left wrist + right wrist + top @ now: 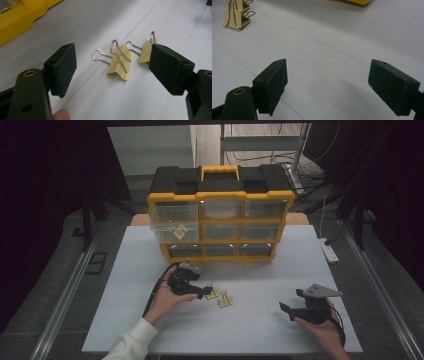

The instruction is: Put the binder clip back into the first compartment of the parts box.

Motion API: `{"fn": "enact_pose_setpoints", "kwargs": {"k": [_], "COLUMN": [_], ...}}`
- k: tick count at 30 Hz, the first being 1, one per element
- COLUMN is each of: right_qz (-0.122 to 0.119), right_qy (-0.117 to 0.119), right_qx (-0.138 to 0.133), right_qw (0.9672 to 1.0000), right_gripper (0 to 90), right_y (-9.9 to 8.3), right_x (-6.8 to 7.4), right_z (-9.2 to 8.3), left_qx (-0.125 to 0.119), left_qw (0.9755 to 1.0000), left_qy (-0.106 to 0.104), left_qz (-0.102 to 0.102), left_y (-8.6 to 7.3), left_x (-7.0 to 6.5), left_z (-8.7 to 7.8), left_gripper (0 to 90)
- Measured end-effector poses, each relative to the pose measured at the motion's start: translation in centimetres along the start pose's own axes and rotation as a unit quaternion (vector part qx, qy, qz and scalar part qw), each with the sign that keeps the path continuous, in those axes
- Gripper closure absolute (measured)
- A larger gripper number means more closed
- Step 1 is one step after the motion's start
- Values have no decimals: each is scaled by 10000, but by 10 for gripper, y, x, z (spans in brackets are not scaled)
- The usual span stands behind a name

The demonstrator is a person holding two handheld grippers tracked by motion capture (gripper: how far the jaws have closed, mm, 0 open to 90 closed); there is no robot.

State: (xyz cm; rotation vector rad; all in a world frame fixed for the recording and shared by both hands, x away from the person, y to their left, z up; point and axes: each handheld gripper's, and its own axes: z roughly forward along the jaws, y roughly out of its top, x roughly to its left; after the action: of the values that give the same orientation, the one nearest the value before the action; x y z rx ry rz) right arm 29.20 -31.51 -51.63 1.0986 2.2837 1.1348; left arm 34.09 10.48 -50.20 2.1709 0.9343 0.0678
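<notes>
binder clips, two of them in pale yellow, lie side by side on the white desk [150, 320] in front of the yellow drawer organizer [220, 227], the near clip [120, 64] framed between your left hand-held gripper's [112, 72] wide-open jaws, nothing yet pinched. the far clip [145, 53] sits just beside it, partly behind one pad. your right hand-held gripper [328, 86] hovers well apart over bare desk, jaws also spread and empty. a third clip [180, 232] shows in a clear drawer of the organizer. the risk, judged from here: closing at this angle may catch the far clip too, or press on a wire handle so the near clip skids or flips away.
</notes>
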Motion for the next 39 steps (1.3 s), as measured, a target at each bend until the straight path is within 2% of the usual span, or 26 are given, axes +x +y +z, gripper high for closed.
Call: {"fn": "enact_pose_setpoints", "kwargs": {"k": [4, 7, 11, 13, 14, 17, 18, 19, 20, 22, 24, 29, 30, 36, 39], "right_qz": [-7, -6, -10, 0, 2, -4, -7, -7, -12, -24, -29, -36, -34, -38, -34], "right_qy": [3, -6, -26, -28, -30, -29, -7, -7, -3, -9, -12, -14, -15, -38, -32], "right_qx": [6, 10, 27, 29, 28, 24, 14, 14, 15, 15, 16, 14, 8, -11, -34], "right_qw": [10000, 10000, 10000, 10000, 10000, 10000, 10000, 10000, 10000, 10000, 10000, 10000, 10000, 10000, 10000], "right_gripper": [160, 160, 159, 159, 160, 160, 160, 160, 160, 161, 160, 161, 161, 162, 162], "right_y": [0, 0, 0, 0, 0, 0, 0, 0, 0, 0, 0, 0, 0, 0, 0], "right_x": [0, 0, 0, 0, 0, 0, 0, 0, 0, 0, 0, 0, 0, 0, 0], "right_z": [0, 1, 0, 0, 0, 0, 0, 0, 0, 0, 0, 0, 0, -1, -1], "left_qx": [23, -19, 106, 179, 204, 280, 269, 269, 245, 207, 159, 150, 101, -258, -473], "left_qw": [10000, 9999, 9998, 9997, 9995, 9991, 9984, 9984, 9982, 9965, 9962, 9970, 9975, 9973, 9967], "left_qy": [-44, -93, -154, -162, -205, -303, -491, -491, -540, -792, -846, -753, -694, -655, -524], "left_qz": [-1, -84, -72, -72, -98, -14, -43, -43, -54, -138, -132, -73, 1, 228, 406], "left_y": [5, 10, 10, 10, 9, 9, 10, 10, 10, 10, 10, 11, 11, 14, 13], "left_x": [2, 3, 8, 9, 10, 9, 7, 7, 7, 8, 8, 5, 3, -7, -13], "left_z": [7, 15, 23, 23, 24, 22, 21, 21, 21, 18, 16, 14, 13, -5, -18], "left_gripper": [251, 257, 299, 393, 393, 609, 733, 784, 784, 843, 885, 897, 897, 897, 897]}}
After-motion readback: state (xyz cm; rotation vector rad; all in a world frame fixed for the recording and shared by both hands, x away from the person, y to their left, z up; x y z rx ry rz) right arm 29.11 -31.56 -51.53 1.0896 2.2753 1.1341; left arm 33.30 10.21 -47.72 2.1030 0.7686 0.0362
